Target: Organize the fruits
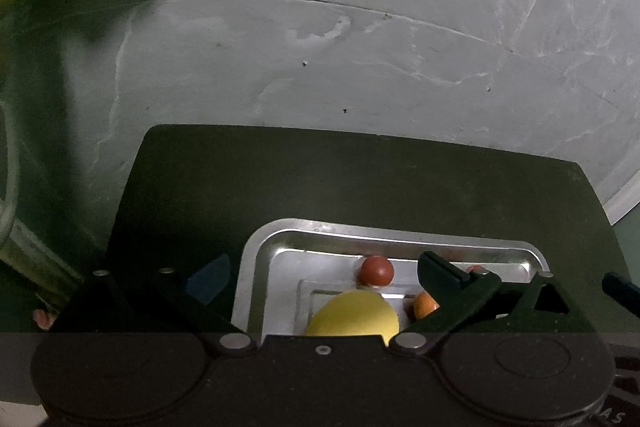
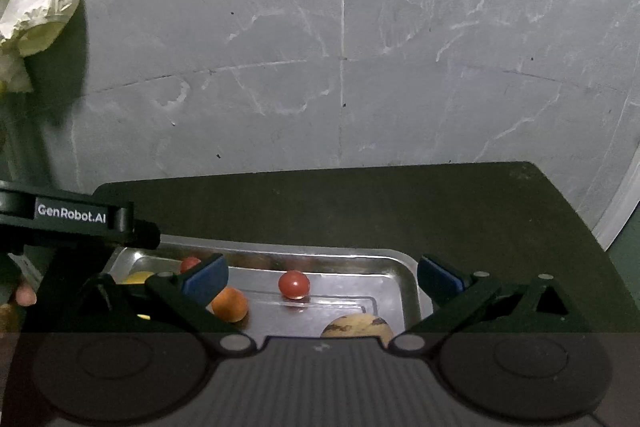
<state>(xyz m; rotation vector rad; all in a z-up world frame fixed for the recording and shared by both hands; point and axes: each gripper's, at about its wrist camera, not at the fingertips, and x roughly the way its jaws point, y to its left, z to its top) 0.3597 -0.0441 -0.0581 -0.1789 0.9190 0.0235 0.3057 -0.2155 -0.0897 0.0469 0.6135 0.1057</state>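
Lower middle of both views: shiny rectangular metal tray (image 2: 400,263) on a dark mat, corralling round fruits: yellow one (image 1: 354,313), orange one (image 2: 230,303), small red one (image 2: 294,284). Left gripper (image 1: 324,277) and right gripper (image 2: 322,277) hover spread wide, holding nothing, probably lining up a pick

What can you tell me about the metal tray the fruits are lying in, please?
The metal tray is a shallow rectangular pan, seemingly aluminium or steel, with rounded corners, a rolled rim and a stepped, embossed floor. It lies flat on a dark mat on the grey floor. Inside lie loose fruits: a small red one, an orange one, a yellow one and a mottled tan one. Both grippers hover open above it.
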